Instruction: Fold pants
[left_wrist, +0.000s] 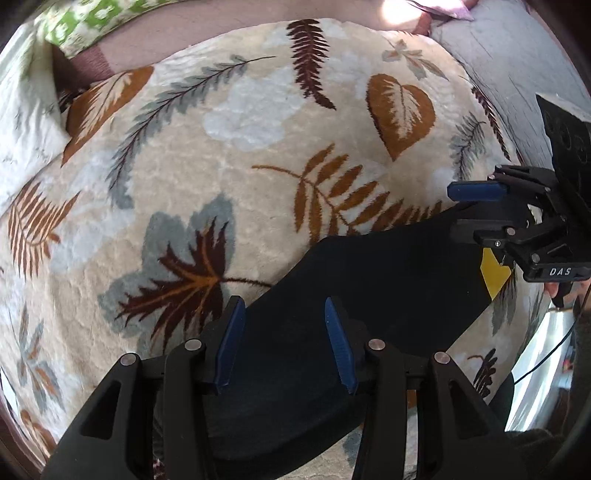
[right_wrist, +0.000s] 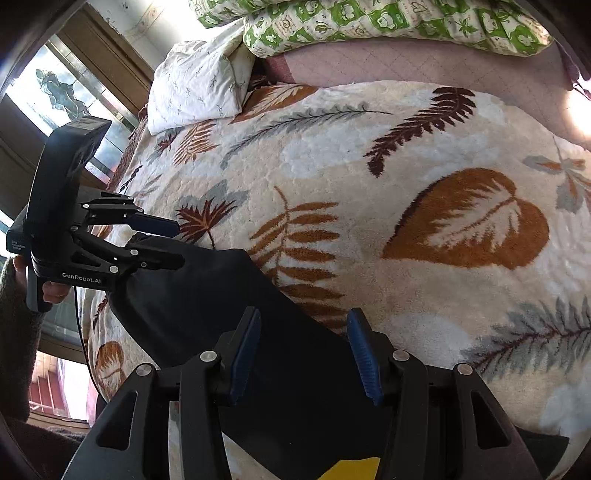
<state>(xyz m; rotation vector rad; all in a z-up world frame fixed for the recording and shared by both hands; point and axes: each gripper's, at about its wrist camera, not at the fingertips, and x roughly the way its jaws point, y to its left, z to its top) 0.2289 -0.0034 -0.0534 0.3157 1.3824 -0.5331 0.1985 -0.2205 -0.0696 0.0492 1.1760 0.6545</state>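
Pants (left_wrist: 369, 280) of smooth black cloth lie on plush leaf-patterned blanket (left_wrist: 221, 155), left claw (left_wrist: 284, 343) and right claw (right_wrist: 306, 354) both spread above.

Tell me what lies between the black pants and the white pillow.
Only the leaf-print blanket. In the right wrist view it runs bare from the black pants up to the white pillow; nothing else sits on that stretch.

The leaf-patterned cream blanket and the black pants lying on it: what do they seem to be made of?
The leaf-patterned cream blanket looks like plush fleece: its surface is fuzzy and tufted, with soft pile edges around the leaves. The black pants look like a smooth, matte woven or knit fabric, with no sheen or visible pile; the exact fibre cannot be told.
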